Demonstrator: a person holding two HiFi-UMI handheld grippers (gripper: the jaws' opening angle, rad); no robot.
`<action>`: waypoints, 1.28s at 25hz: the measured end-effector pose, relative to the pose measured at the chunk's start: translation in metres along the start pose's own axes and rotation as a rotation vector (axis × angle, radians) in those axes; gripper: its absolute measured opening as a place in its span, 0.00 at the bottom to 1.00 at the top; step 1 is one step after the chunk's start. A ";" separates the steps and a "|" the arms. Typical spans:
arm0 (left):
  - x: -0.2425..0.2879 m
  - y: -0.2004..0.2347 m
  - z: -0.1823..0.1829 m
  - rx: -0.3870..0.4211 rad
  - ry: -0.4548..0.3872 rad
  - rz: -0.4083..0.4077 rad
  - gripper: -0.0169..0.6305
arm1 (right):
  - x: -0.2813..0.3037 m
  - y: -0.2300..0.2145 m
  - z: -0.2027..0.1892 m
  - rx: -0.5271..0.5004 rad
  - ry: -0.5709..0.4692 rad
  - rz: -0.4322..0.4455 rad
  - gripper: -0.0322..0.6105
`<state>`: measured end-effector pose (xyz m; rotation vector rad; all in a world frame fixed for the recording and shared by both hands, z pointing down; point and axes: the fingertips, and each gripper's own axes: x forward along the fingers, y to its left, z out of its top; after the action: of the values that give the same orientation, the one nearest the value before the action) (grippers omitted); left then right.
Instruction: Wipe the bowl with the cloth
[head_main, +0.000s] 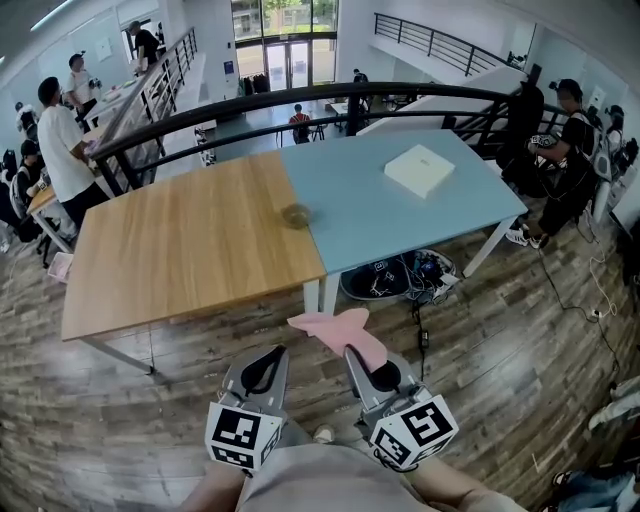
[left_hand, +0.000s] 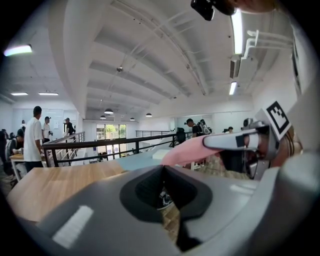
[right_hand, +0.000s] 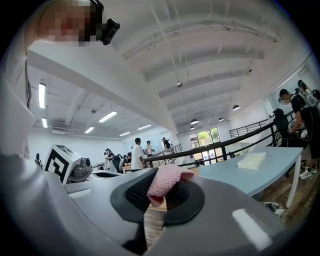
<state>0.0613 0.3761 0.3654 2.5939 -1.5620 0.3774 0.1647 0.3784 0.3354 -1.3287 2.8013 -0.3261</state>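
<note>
Cloth (head_main: 335, 325), pink, was clamped in right gripper (head_main: 352, 352), with its loose end flopped ahead of the tips. Left gripper (head_main: 275, 353) was closed tight and empty. Bowl (head_main: 296, 215) sat on table (head_main: 180, 250), well ahead of both.

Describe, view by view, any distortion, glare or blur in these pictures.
Head view: fisheye bows the table edges and railing; light is even, no glare. Left gripper view: the lamp blows out white; corners are black. Right gripper view: the cloth is sharp between the jaws; corners black, background curved.
</note>
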 end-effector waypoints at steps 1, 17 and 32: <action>0.000 -0.001 -0.001 -0.001 0.001 0.004 0.03 | -0.001 -0.001 -0.001 0.002 0.001 0.002 0.08; 0.015 0.001 -0.001 -0.018 -0.012 0.014 0.03 | 0.011 -0.020 0.004 0.044 -0.024 0.014 0.08; 0.043 0.045 -0.011 -0.040 0.001 0.014 0.03 | 0.058 -0.037 0.001 0.043 -0.022 -0.006 0.08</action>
<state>0.0393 0.3200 0.3851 2.5539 -1.5717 0.3453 0.1563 0.3109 0.3452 -1.3238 2.7570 -0.3674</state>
